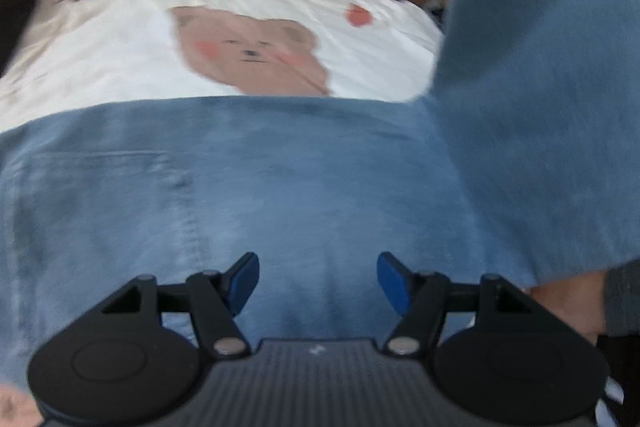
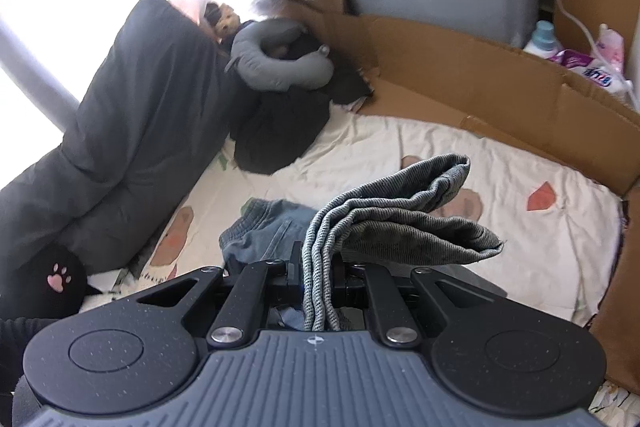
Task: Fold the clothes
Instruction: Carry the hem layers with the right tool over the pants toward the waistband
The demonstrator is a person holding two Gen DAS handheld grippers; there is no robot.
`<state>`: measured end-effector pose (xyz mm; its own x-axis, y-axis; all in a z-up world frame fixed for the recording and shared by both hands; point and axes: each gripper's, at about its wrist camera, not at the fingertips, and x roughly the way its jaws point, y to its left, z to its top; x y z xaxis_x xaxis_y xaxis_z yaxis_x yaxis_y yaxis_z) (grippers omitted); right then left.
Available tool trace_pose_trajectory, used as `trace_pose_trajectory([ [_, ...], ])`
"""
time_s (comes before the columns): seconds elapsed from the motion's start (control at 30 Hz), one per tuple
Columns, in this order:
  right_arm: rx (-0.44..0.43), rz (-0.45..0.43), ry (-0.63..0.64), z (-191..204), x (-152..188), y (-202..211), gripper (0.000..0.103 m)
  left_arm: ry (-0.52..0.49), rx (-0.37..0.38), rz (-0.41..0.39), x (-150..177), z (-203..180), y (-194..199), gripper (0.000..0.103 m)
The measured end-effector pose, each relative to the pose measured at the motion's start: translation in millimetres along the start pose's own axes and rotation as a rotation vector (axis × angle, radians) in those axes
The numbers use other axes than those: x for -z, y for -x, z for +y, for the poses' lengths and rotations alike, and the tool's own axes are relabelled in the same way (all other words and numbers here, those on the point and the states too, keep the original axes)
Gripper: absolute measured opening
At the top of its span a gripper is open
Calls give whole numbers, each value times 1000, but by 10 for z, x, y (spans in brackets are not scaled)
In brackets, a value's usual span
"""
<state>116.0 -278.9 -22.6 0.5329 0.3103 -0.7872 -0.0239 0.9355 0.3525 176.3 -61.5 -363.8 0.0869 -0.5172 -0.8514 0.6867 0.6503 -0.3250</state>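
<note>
Two tongs: left tongs [image 1: 318,283] gape apart over the jeans [image 1: 256,187] on the bed [image 2: 400,147]; right tongs [image 2: 318,267] clamp what's probably a bunched leg [image 2: 400,211]. Thick wad could slip, undoing the fold.

A grey neck pillow [image 2: 276,57] lies at eleven o'clock on the bear-print sheet [image 2: 400,147], cardboard [image 2: 480,79] at one o'clock.

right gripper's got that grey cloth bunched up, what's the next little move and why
Probably lower the right gripper to the bear-print sheet and lay the grey knit garment flat: it hangs clamped in folded layers, while the left gripper is open over the blue jeans, free to help.
</note>
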Motion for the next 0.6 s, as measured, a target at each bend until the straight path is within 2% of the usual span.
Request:
trace_pose_trajectory([
  [0.23, -11, 12, -8, 104, -89, -241, 9, 144, -76, -43, 207, 339, 284, 69],
  [0.4, -32, 60, 16, 237, -104, -459, 9, 220, -113, -59, 390, 504, 488, 70],
  [0.6, -43, 73, 8, 363, -162, -661, 9, 246, -165, -61, 539, 571, 687, 70],
])
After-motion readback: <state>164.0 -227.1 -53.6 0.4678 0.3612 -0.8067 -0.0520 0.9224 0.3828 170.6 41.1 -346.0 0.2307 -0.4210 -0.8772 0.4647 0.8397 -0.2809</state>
